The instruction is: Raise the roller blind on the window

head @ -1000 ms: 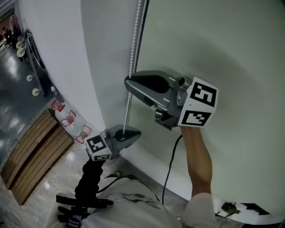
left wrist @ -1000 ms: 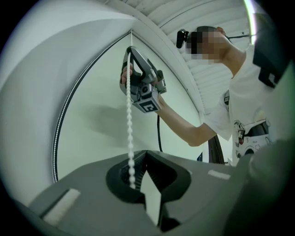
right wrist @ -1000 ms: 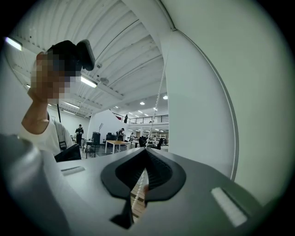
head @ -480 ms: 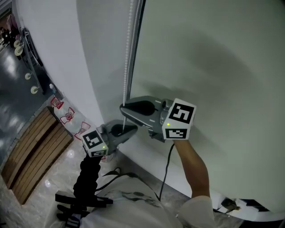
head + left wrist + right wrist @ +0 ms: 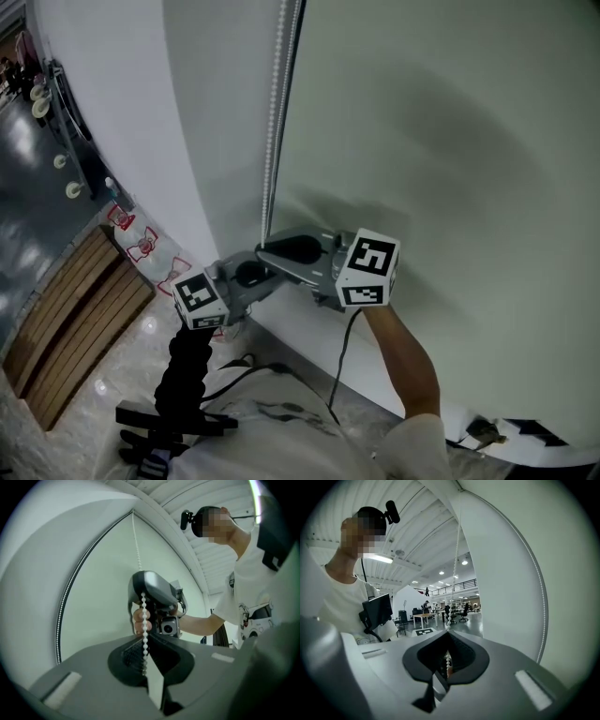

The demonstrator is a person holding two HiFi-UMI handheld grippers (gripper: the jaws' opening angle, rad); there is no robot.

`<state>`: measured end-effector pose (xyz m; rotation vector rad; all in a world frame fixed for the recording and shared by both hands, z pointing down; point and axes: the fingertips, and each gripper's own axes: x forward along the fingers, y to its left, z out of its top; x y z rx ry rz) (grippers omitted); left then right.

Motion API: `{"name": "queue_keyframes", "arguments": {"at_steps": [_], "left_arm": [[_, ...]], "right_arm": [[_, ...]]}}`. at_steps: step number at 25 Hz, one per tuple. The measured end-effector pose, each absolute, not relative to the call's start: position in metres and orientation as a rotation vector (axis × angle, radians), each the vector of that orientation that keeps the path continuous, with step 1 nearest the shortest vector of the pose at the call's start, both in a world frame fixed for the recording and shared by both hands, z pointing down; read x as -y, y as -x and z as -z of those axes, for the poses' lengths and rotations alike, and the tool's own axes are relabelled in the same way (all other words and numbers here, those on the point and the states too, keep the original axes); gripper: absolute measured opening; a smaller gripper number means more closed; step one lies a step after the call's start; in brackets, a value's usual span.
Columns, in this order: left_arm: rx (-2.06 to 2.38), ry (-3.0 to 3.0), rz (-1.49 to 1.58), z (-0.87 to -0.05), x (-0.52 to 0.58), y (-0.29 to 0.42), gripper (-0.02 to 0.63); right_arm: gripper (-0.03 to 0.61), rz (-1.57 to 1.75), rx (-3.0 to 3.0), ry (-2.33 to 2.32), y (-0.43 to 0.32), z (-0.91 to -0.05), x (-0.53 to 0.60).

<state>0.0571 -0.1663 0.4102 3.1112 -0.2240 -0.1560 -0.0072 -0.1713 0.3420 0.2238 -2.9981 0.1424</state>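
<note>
Clamping the bead chain, your right gripper has its jaws pressed together on the white beads, which drop into the dark hollow between them. Item two, your left gripper: jaws a narrow slit apart, the same chain running down into the slit with no pad seen pressing on it. In the head view the two tools lie almost together, the right one over the left one's tips; each carries a cube of black-and-white square markers, and a black cable hangs from the right one. Your hand shows behind the right tool in the left gripper view. The chain rises straight from the jaws along the left edge of the pale green roller blind, which hangs down past both tools. Beside it stands a white wall. Farther off: wooden slats on the floor below, and an open hall with desks.
</note>
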Motion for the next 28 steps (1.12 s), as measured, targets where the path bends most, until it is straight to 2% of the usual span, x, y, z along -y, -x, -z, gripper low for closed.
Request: {"name": "queue_keyframes", "arguments": {"at_steps": [5,8,12,28], "left_arm": [[0.218,-3.113,0.159,-0.408,0.165,-0.059,-0.002],[0.213,-3.111,0.158,-0.408,0.164,-0.059,-0.002],[0.210,-3.108,0.153,-0.411,0.163,-0.059,-0.002],[0.210,-3.097,0.150,-0.416,0.160,-0.058,-0.002]], "right_arm": [[0.017,-0.121,3.067,-0.199,0.006,-0.336,0.170],[0.114,-0.109,3.080,-0.189,0.005,-0.328,0.175],[0.166,-0.057,3.099,-0.212,0.005,-0.309,0.187],[0.167,0.431,3.200,-0.194,0.013,-0.116,0.219]]}}
